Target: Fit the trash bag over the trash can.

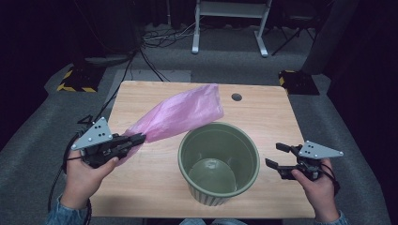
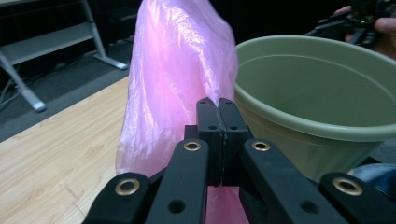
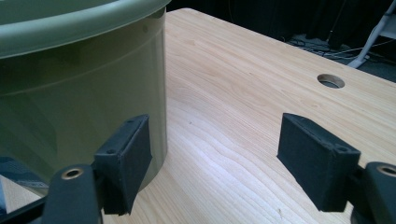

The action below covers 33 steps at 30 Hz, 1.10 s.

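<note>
Pink bag lifted beside a green bin

The left gripper (image 1: 136,139) has its fingers (image 2: 208,122) clamped on a pink plastic bag (image 1: 180,114), which stretches up and away just left of the green bin (image 1: 218,161) (standing on the wooden desk (image 1: 263,117)). Right of the bin, the right gripper (image 1: 278,155) hovers, fingers (image 3: 127,158) spread wide and empty.
</note>
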### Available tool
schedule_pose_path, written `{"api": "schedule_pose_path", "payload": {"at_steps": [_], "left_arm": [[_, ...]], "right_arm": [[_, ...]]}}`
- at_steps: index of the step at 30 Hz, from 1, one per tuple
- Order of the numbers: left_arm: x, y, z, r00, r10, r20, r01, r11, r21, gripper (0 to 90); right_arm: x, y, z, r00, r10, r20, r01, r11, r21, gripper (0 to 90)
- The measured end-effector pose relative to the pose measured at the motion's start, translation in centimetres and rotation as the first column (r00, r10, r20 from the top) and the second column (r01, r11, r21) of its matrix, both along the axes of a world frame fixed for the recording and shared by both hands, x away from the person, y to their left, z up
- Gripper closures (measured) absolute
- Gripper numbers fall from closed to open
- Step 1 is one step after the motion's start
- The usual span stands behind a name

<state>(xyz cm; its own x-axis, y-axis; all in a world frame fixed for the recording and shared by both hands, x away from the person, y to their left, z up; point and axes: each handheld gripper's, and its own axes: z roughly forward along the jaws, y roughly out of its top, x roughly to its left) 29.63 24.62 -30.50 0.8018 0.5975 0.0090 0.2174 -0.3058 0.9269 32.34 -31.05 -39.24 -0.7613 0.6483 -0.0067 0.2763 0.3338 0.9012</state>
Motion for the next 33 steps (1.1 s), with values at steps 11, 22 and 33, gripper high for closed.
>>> {"api": "schedule_pose_path", "payload": {"at_steps": [11, 22, 33], "left_arm": [[0.0, 1.6, 0.7, 0.9959, -0.09, -0.009, 0.089, 0.9946, -0.053, 89.9], [-1.6, 0.4, 1.1, 0.992, -0.127, -0.004, 0.126, 0.9908, -0.049, 89.9], [-2.1, -1.0, 1.1, 0.9889, -0.148, -0.018, 0.147, 0.9883, -0.041, 90.0]], "right_arm": [[-0.3, -1.4, -0.2, 0.9993, -0.035, -0.014, 0.035, 0.9991, 0.024, 25.9], [-0.3, -1.5, 0.8, 0.9994, -0.033, 0.008, 0.033, 0.9991, 0.028, 25.8], [-0.6, -0.7, 4.0, 0.9969, -0.009, 0.078, 0.005, 0.999, 0.045, 25.7]]}}
